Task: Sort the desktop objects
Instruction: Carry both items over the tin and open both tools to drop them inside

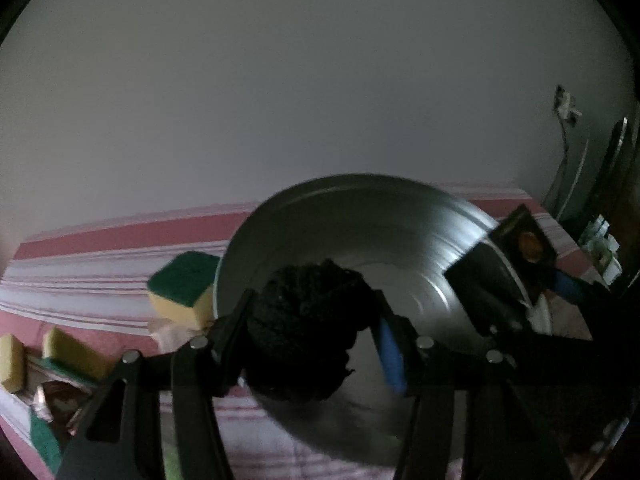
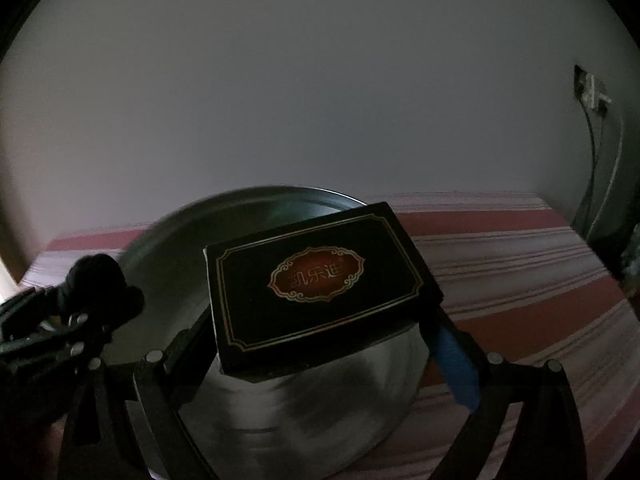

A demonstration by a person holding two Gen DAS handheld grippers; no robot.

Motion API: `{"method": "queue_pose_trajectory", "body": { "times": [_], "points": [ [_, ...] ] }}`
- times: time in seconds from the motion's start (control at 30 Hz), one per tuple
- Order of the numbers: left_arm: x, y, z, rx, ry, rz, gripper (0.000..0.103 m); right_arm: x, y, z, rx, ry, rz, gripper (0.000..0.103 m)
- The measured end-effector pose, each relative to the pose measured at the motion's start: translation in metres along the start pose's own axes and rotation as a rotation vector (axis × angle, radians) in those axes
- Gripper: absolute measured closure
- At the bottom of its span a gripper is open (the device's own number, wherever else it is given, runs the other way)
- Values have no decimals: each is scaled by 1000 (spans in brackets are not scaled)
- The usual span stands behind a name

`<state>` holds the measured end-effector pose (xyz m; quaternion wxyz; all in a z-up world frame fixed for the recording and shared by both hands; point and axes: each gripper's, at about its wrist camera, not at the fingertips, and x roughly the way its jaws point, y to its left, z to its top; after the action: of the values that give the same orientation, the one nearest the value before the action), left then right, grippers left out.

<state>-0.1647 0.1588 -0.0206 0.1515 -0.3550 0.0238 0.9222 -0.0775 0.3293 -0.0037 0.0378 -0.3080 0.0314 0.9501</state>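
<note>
My left gripper [image 1: 314, 322] is shut on a black woolly ball [image 1: 308, 332] and holds it over the near side of a large steel bowl [image 1: 400, 216]. My right gripper [image 2: 324, 316] is shut on a flat black box [image 2: 316, 284] with a gold border and red emblem, held tilted over the same bowl [image 2: 256, 208]. In the left wrist view the box [image 1: 516, 256] hangs at the bowl's right rim. In the right wrist view the ball [image 2: 96, 280] and left gripper show at the left.
The bowl stands on a pink and white striped cloth [image 1: 92, 276]. A green and yellow sponge [image 1: 184, 284] lies left of the bowl. More sponges [image 1: 68, 348] and foil wrappers [image 1: 52, 396] lie at the far left. A wall socket with a cable [image 2: 592, 92] is at the right.
</note>
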Motion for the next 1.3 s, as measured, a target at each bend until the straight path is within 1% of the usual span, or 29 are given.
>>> {"method": "queue_pose_trajectory", "body": {
  "times": [0.07,0.13,0.17,0.27,0.3,0.33,0.37,0.4,0.43,0.5,0.53,0.6,0.67,0.7,0.77,0.83,0.9,1.0,1.07,1.1,1.17,1.2,1.3],
  "points": [
    [7,1,2,-19,4,-5,43,1,1,-2,-5,-8,15,4],
    [5,3,-1,-28,-4,0,35,0,5,-7,-20,-15,19,4],
    [3,4,-3,-27,-13,4,34,-2,6,-8,-29,-15,12,4],
    [-7,4,-6,-15,-47,-2,27,-1,9,-5,-13,-34,12,4],
    [-12,4,-8,-11,-58,0,23,-4,8,-6,0,-47,7,4],
    [-16,6,-8,-8,-81,8,16,-8,5,-3,20,-64,3,4],
    [-22,8,-8,-7,-110,19,11,-14,0,-4,51,-89,8,4],
    [-30,9,-9,-11,-151,39,3,-15,-7,-2,72,-103,17,4],
    [-39,12,-10,-15,-189,59,2,-20,-12,-1,101,-122,29,4],
    [-56,21,-7,-19,-279,98,1,-35,-19,-3,165,-185,33,4],
    [-66,26,-9,-20,-315,115,0,-45,-24,-6,195,-246,32,4],
    [-78,33,-14,-27,-366,154,0,-62,-31,-13,229,-360,54,4],
    [-88,41,-26,-38,-408,193,0,-72,-30,-19,245,-426,62,4],
    [-90,43,-31,-41,-416,209,0,-68,-34,-18,242,-420,56,4],
    [-87,47,-36,-37,-407,231,0,-62,-30,-17,228,-375,56,4],
    [-90,47,-45,-20,-382,238,0,-56,-29,-17,237,-335,80,4],
    [-89,43,-52,8,-367,261,0,-54,-24,-20,252,-310,102,4],
    [-91,38,-55,37,-364,280,0,-56,-14,-24,243,-299,107,4],
    [-88,35,-58,51,-354,286,0,-60,-4,-28,223,-304,102,4],
    [-83,34,-59,56,-347,291,0,-57,-5,-28,213,-306,101,4],
    [-80,34,-60,65,-339,295,0,-57,7,-31,165,-304,94,4],
    [-77,31,-61,68,-338,300,0,-54,7,-30,134,-305,86,4],
    [-77,31,-62,73,-331,306,0,-58,26,-32,22,-328,52,4]
  ]
}}
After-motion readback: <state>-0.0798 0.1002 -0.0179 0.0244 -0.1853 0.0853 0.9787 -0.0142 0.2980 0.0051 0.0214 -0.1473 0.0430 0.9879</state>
